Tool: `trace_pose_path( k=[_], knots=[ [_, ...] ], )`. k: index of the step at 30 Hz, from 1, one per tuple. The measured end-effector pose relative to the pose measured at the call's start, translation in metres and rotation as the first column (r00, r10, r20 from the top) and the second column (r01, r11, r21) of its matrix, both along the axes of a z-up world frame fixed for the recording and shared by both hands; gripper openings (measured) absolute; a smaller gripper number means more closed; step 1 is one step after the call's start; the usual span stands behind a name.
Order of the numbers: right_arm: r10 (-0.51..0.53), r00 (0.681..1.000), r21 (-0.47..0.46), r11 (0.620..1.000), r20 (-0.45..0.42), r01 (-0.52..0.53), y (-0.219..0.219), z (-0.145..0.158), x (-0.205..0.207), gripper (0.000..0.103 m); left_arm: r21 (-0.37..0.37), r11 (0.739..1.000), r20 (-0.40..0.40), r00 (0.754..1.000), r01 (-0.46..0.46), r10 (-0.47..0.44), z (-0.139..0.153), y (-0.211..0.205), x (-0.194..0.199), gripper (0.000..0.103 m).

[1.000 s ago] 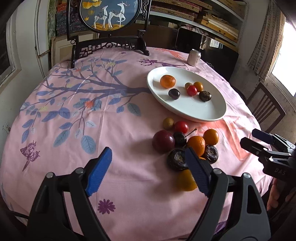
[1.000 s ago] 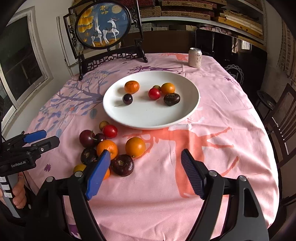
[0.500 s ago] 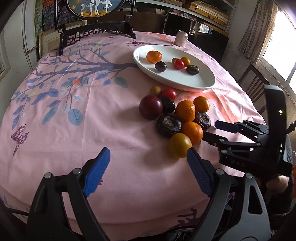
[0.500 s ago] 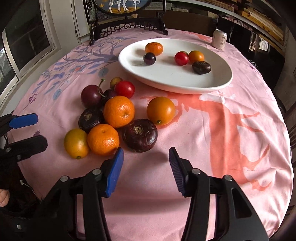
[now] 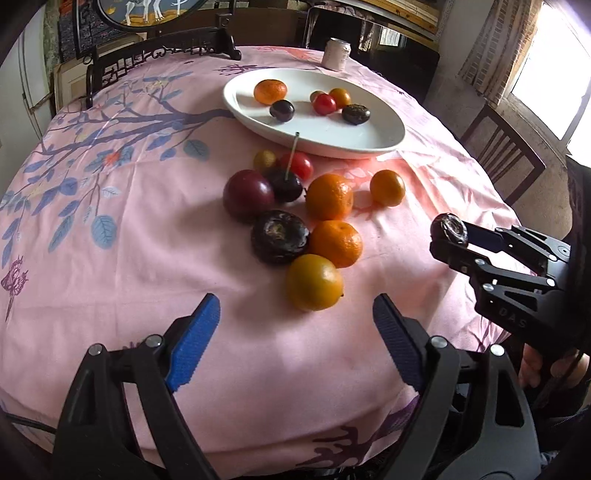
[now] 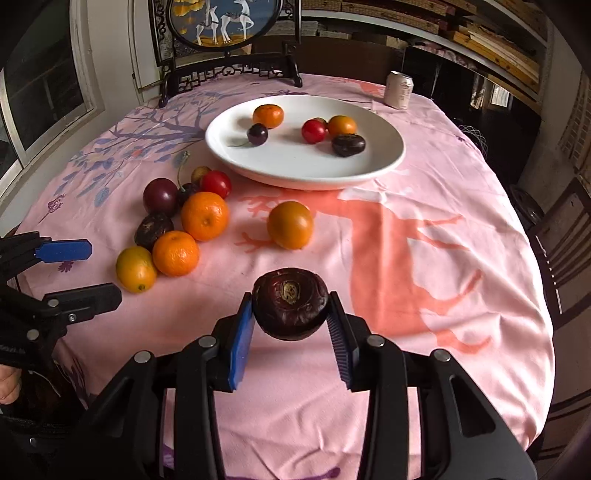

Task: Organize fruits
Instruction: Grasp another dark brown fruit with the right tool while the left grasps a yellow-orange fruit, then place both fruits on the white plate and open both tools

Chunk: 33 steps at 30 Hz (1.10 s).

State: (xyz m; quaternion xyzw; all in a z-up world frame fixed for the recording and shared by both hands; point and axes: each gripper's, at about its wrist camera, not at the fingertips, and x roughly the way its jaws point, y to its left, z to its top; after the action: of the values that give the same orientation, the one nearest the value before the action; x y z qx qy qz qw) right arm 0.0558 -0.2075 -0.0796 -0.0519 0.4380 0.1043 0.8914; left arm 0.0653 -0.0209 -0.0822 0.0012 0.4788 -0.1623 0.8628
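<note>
My right gripper [image 6: 290,308] has its jaws closing, and its pads press on a dark purple round fruit [image 6: 290,302] held just above the pink tablecloth; the left wrist view shows the same fruit [image 5: 448,229] at the right. My left gripper [image 5: 295,332] stands open with nothing between its fingers, just short of a yellow-orange fruit [image 5: 314,282]. That fruit is the nearest of a loose pile with two oranges [image 5: 334,243], a second dark fruit [image 5: 279,236], a plum [image 5: 247,194] and small ones. A white oval plate [image 6: 288,158] behind them holds several fruits.
A drink can [image 6: 399,89] stands past the plate at the table's far edge. A framed deer screen [image 6: 225,22] on a dark carved stand sits at the back. Wooden chairs [image 5: 502,147] stand off the table's right side. A lone orange-yellow fruit [image 6: 290,225] lies before the plate.
My right gripper has shut on the dark purple fruit at the pile's near side and raised it off the cloth. My left gripper has come lower and closer to the pile, still open.
</note>
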Motion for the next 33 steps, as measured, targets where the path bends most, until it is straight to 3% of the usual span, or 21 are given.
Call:
trace_pose_path(
  k=[4, 6, 7, 9, 23, 28, 33],
  knots=[
    [-0.014, 1.000, 0.025, 1.000, 0.001, 0.014, -0.007, -0.001, -0.007, 0.040, 0.028, 1.000, -0.025, 1.000, -0.013, 0.014, -0.014, -0.013, 0.010, 0.083],
    [-0.008, 1.000, 0.038, 0.999, 0.002, 0.008, -0.007, -0.001, -0.008, 0.040, 0.048, 0.998, -0.022, 0.999, -0.037, 0.038, -0.019, -0.014, 0.016, 0.057],
    [-0.005, 1.000, 0.042, 0.999, 0.002, 0.005, -0.007, -0.001, -0.008, 0.040, 0.056, 0.997, -0.003, 0.999, -0.050, 0.051, -0.018, -0.014, 0.017, 0.055],
    [-0.005, 1.000, 0.051, 0.999, 0.001, 0.005, -0.007, -0.001, -0.008, 0.040, 0.021, 0.999, -0.006, 0.999, -0.041, 0.041, -0.017, -0.013, 0.019, 0.039],
    [-0.009, 1.000, 0.084, 0.996, 0.006, 0.008, -0.001, 0.006, -0.003, 0.040, -0.027, 0.998, 0.068, 0.996, -0.058, 0.060, 0.019, 0.007, 0.005, 0.039],
    [-0.015, 1.000, 0.093, 0.996, 0.013, 0.014, -0.003, 0.009, 0.001, 0.040, -0.020, 0.998, 0.081, 0.995, -0.053, 0.054, 0.031, 0.008, 0.015, 0.038],
    [-0.019, 0.999, 0.100, 0.995, 0.040, 0.015, -0.007, 0.019, 0.012, 0.040, -0.001, 0.998, 0.143, 0.988, -0.059, 0.059, 0.058, 0.011, 0.034, 0.039]
  ],
)
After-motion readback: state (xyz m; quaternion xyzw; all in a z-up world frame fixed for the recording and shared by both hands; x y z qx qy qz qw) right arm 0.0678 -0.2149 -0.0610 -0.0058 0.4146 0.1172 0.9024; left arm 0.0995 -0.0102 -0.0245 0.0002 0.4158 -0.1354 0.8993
